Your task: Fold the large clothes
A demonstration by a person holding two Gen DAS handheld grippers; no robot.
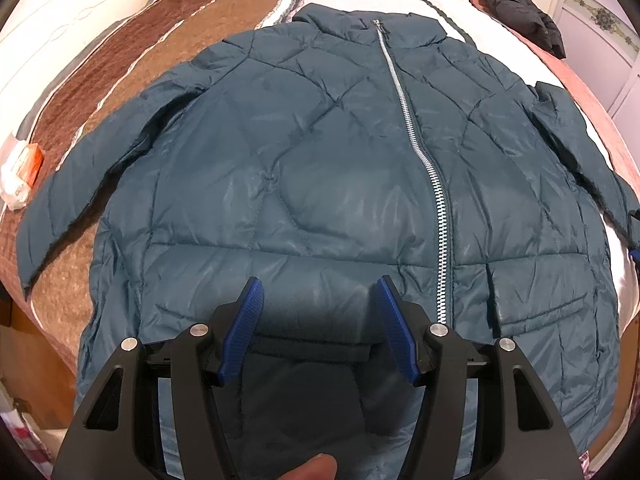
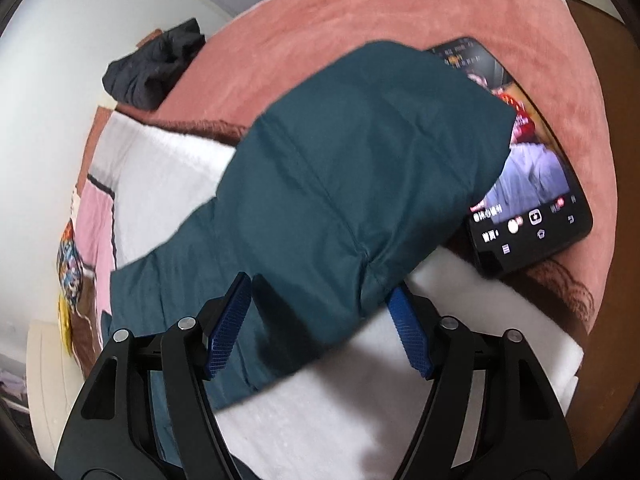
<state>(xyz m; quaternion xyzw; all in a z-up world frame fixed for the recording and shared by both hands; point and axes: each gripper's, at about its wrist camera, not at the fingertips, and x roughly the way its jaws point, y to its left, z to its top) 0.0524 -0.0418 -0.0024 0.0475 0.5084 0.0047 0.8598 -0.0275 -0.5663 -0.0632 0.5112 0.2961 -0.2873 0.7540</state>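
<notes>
Teal jacket (image 1: 320, 168) flat on bed (image 1: 120, 92), zipped. Left gripper (image 1: 318, 312) spread above hem. Right gripper (image 2: 322, 320) spread around sleeve (image 2: 352, 168); pad contact unclear.

Teal jacket sleeve (image 2: 352, 168) between parted right tool (image 2: 320, 300) pads, cuff overlapping lit phone (image 2: 532, 200), pink blanket (image 2: 360, 12)

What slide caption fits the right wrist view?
Right gripper straddles the teal jacket's sleeve, which partly covers a lit phone.
</notes>
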